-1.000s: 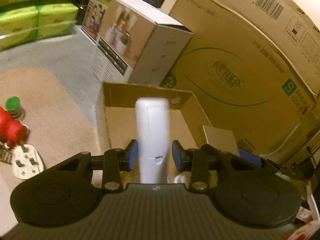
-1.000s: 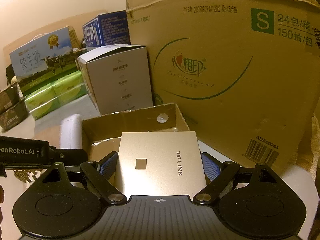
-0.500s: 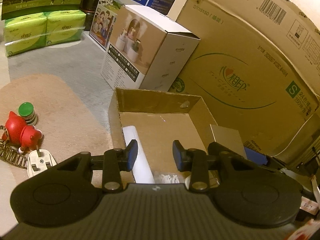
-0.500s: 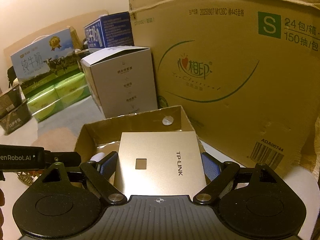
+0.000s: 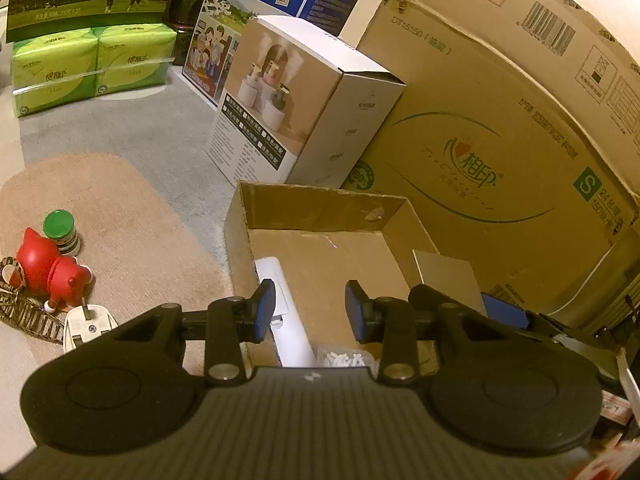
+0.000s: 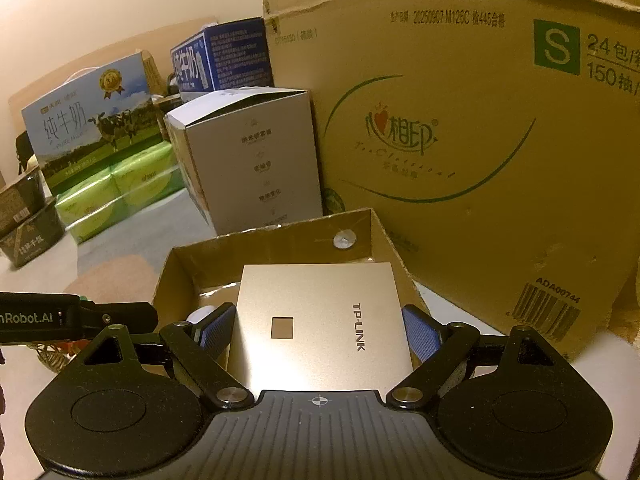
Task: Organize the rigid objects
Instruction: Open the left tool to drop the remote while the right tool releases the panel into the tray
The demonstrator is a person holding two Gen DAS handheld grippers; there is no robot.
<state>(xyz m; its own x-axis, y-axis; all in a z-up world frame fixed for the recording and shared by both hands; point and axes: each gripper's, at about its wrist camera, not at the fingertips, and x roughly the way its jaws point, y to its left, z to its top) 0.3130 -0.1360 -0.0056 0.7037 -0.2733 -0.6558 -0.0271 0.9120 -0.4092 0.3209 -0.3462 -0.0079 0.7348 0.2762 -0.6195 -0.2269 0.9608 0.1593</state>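
An open shallow cardboard box (image 5: 320, 204) sits on the floor in front of both grippers. A white remote (image 5: 294, 340) lies inside it along the left wall. My left gripper (image 5: 310, 312) hangs over the box's near edge, its blue pads a narrow gap apart with nothing between them. My right gripper (image 6: 320, 336) is shut on a flat gold TP-LINK panel (image 6: 320, 300), held tilted over the box (image 6: 280, 248). The panel's corner (image 5: 444, 280) also shows in the left wrist view. The remote's end (image 6: 200, 314) peeks out beside my right gripper's left pad.
A red toy (image 5: 48, 272), a green-capped bottle (image 5: 60, 228) and a white plug (image 5: 86, 326) lie on the mat at left. A white product box (image 5: 304, 108) and a large carton (image 5: 500, 140) stand close behind the box. Green tissue packs (image 5: 92, 68) sit far left.
A second ago the white remote stood upright between my left pads; now it lies in the box and the pads are empty. My right gripper and its panel have stayed put.
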